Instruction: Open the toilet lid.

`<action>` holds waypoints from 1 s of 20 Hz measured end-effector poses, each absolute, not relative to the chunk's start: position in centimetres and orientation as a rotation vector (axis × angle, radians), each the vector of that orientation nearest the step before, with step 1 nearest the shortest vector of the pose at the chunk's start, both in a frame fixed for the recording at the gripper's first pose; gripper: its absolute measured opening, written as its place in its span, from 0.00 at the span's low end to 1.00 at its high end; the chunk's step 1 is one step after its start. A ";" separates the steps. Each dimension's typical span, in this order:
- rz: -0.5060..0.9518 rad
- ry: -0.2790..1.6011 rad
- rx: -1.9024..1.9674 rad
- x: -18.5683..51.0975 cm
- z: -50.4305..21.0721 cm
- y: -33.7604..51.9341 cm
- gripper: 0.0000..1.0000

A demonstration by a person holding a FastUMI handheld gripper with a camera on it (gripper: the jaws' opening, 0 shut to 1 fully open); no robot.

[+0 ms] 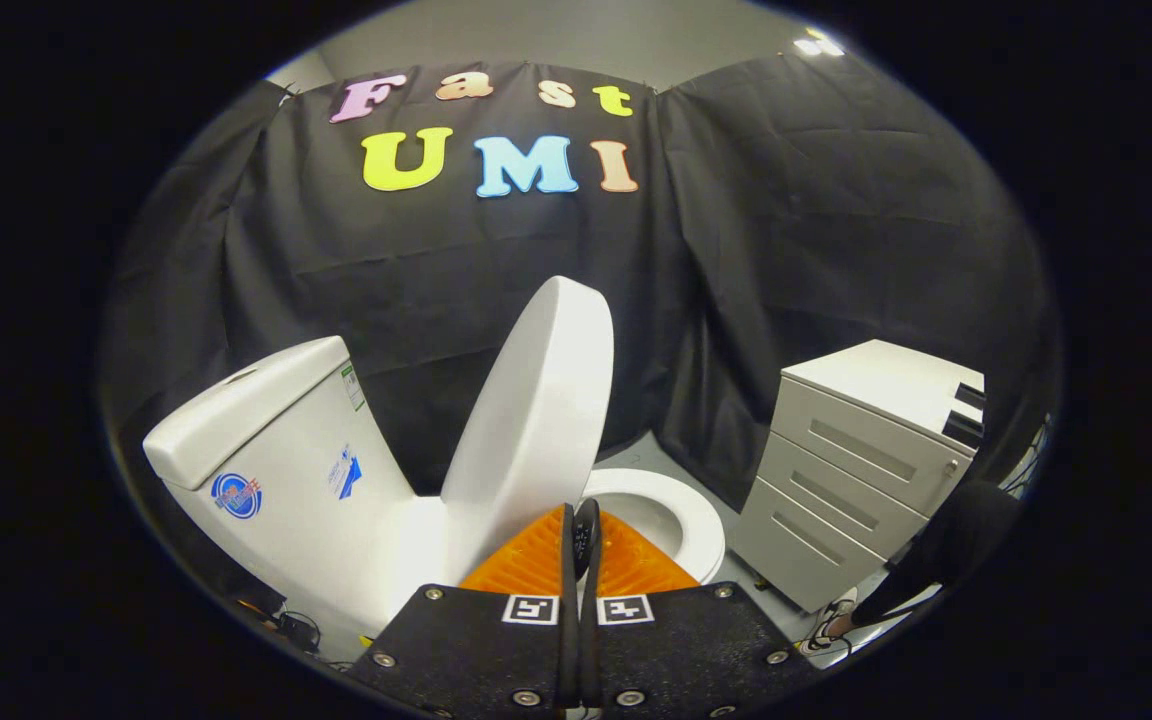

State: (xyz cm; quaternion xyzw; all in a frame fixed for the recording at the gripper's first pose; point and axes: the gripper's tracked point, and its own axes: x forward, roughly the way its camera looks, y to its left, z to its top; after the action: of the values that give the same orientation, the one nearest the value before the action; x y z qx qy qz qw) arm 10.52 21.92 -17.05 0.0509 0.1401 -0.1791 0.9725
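My gripper (581, 530) sits nearest, fingers pressed together with nothing between them. Just ahead at eleven o'clock the toilet lid (536, 400) stands raised, leaning toward the tank (276, 470). The seat (681, 515) lies at one o'clock; a drawer cabinet (856, 470) at three.

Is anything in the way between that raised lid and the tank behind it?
Nothing visible. The lid stands tilted up just ahead of the gripper, whose fingers are closed together, and only open space shows between the lid and the tank.
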 end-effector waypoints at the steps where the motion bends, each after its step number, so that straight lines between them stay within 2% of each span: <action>1: -0.356 0.276 0.089 10.7 -16.8 22.4 0.00; 20: -0.215 0.208 -0.112 12.0 -13.2 32.8 0.00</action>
State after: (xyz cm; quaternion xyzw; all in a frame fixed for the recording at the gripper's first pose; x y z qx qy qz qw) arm 12.04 32.80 -13.15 -0.0558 0.1036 -0.1072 0.9873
